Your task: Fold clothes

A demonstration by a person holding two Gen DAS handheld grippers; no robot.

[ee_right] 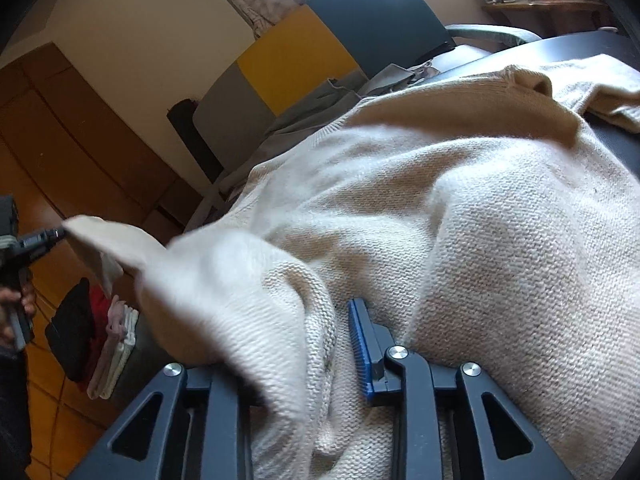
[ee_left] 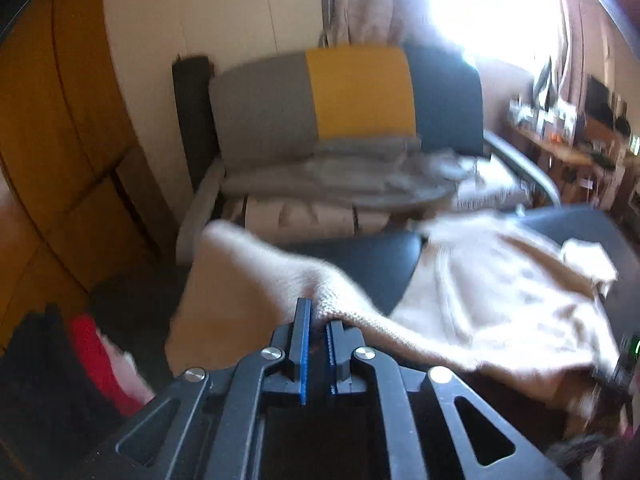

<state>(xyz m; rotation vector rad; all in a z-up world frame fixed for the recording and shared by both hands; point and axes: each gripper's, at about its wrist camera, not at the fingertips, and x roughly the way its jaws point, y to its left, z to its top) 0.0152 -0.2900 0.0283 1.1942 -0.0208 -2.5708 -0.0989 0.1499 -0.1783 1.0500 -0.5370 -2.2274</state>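
On the dark bench (ee_left: 372,264) in front of the striped sofa (ee_left: 320,100), a cream knitted sweater (ee_right: 460,208) lies spread, its body bunched toward the right gripper (ee_right: 320,344). From the sofa, the garment's long axis runs back toward both grippers.

Left gripper (ee_left: 316,320): jaws clenched on a pinch of the knit, which is lifted clear of the bench, with a loose flap hanging left of the jaws.

Right gripper: jaws parted, a thick fold of knit lying between them; one blue pad (ee_right: 360,352) is exposed, the other is buried under cloth. Whether they press the fold cannot be told.

Judgement: the left hand holds the free end, so a fold across the body falls to it. Open bench shows between sweater and sofa. Away from the sofa, a stack of folded clothes (ee_right: 96,336) sits low beside the bench's left edge, well apart from the sweater.
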